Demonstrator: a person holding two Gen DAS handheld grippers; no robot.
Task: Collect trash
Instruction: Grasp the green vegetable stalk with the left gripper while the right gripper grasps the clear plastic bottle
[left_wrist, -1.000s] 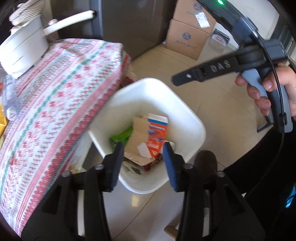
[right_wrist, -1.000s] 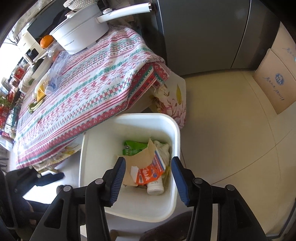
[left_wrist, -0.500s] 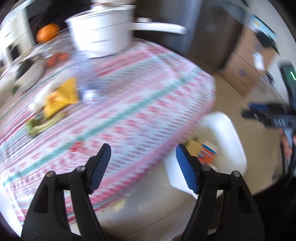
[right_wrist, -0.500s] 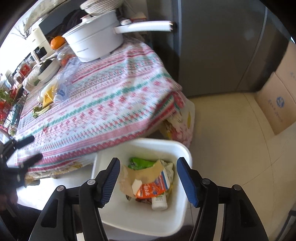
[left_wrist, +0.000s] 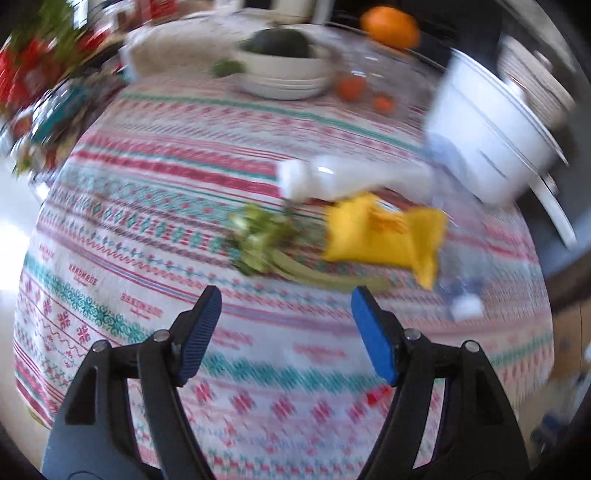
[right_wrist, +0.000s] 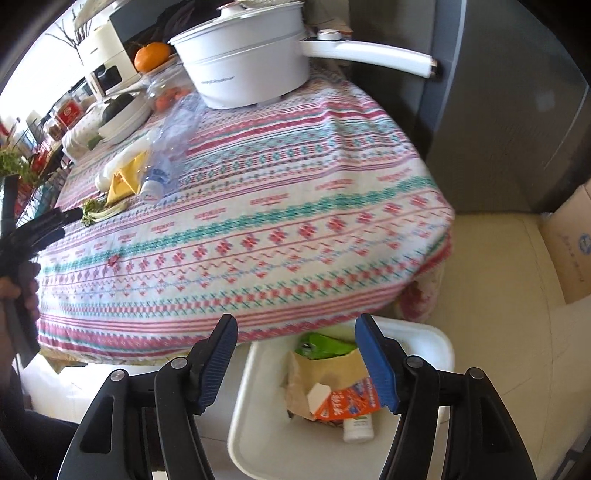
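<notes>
My left gripper (left_wrist: 286, 334) is open and empty above the patterned tablecloth (left_wrist: 166, 192). Just beyond it lie green vegetable scraps (left_wrist: 258, 240), a yellow wrapper (left_wrist: 384, 232), a white bottle (left_wrist: 332, 179) on its side and a crumpled clear plastic bottle (left_wrist: 461, 295). The view is blurred. My right gripper (right_wrist: 295, 354) is open and empty above the white bin (right_wrist: 436, 347) on the floor, which holds a green packet (right_wrist: 325, 343), brown paper (right_wrist: 332, 369), an orange carton (right_wrist: 343, 402) and a small bottle (right_wrist: 356, 426). The same trash shows on the table in the right wrist view: the wrapper (right_wrist: 125, 179) and clear bottle (right_wrist: 162, 173).
A white pot (right_wrist: 243, 70) with a long handle stands at the table's far end. A bowl (left_wrist: 284, 70) with dark fruit, oranges (left_wrist: 391, 22) and jars are behind. A grey fridge (right_wrist: 517, 110) and a cardboard box (right_wrist: 569, 251) stand to the right of the table.
My left gripper has swung from over the bin to over the table, facing the trash there. My right gripper has drawn back and up, so the bin sits lower in its view.
</notes>
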